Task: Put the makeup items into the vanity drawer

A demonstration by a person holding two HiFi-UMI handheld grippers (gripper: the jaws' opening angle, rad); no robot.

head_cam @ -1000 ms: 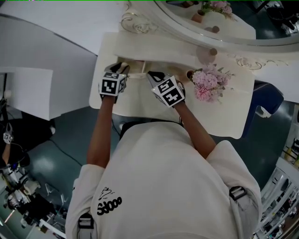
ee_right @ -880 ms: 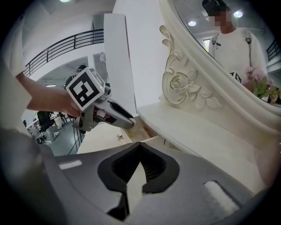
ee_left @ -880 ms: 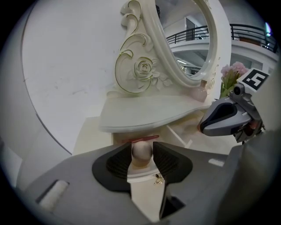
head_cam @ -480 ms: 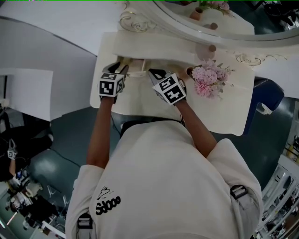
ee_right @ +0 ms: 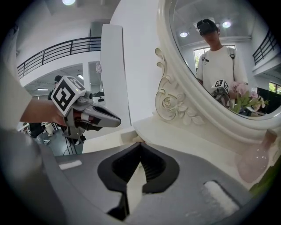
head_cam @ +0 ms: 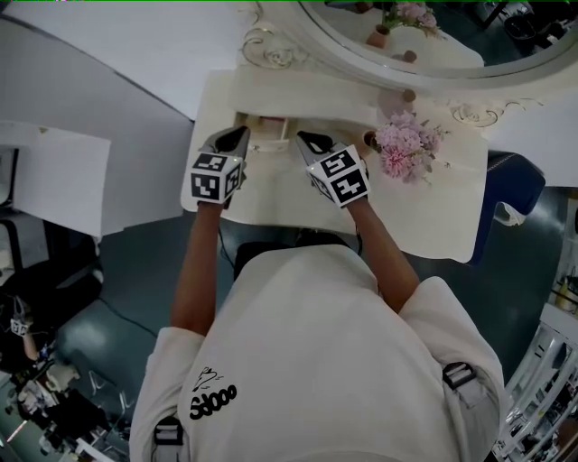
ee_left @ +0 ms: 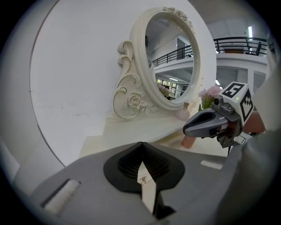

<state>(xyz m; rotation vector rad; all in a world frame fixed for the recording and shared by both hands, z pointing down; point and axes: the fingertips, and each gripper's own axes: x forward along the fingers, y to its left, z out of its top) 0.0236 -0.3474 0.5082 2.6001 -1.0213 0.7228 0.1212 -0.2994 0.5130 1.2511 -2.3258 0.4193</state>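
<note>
Drawer [head_cam: 267,135] open at rear edge of vanity top [head_cam: 271,194], between grippers; contents unreadable. Left gripper [head_cam: 237,135] jaws just clenched, empty, drawn back from drawer. Right gripper [head_cam: 304,140] clenched, empty. Probably item delivered; drawer closing likely next.

Wall [ee_left: 74,66]: plain white, running behind the vanity bench [head_cam: 433,226]. The bench top is cream with rounded corners.
Oval mirror [ee_left: 173,48]: carved cream frame with scrolls and a rose; stands at the back of the bench against the wall.
Floor [head_cam: 135,262]: dark teal.
White panel [head_cam: 54,176] left of the bench; blue seat [head_cam: 515,185] at its right end.
Upper gallery with a dark railing [ee_right: 57,50]. Round ceiling light [ee_right: 68,2] lit.
</note>
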